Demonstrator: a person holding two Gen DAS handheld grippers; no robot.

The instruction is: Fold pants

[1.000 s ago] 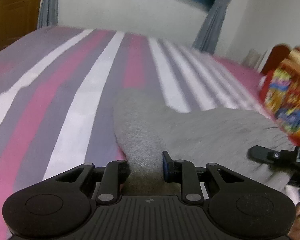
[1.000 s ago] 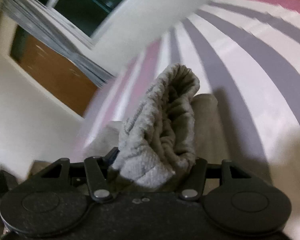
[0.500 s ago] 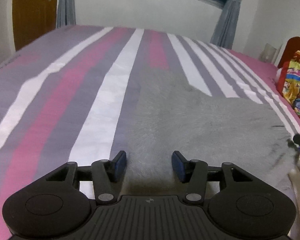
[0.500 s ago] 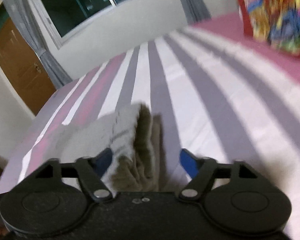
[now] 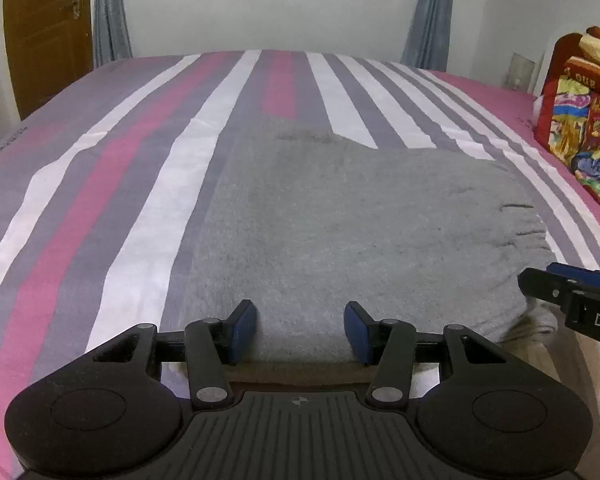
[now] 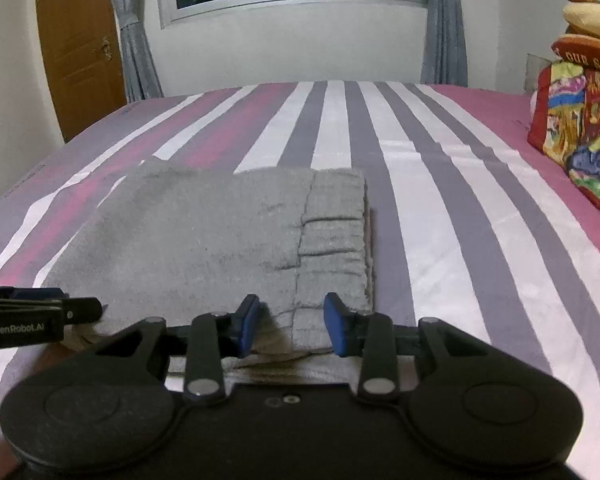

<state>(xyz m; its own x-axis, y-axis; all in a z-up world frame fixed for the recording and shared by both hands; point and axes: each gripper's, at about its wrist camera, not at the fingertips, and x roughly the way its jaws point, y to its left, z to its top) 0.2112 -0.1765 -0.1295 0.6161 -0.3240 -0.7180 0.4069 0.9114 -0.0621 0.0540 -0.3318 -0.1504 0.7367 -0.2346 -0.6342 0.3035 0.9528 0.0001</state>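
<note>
Both grippers' fingers (image 5: 244, 326) parted, pants (image 5: 340, 232) between

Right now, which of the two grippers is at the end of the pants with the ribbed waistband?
The right gripper: its open fingers straddle the ribbed waistband of the gray pants. The left gripper, also open, sits over plain fabric.

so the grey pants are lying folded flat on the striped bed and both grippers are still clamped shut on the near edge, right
Not quite. The grey pants do lie folded flat on the striped bed, but neither gripper is clamped: the left gripper and right gripper both have their jaws open, as each wrist view shows, with the near edge between the fingers.
</note>
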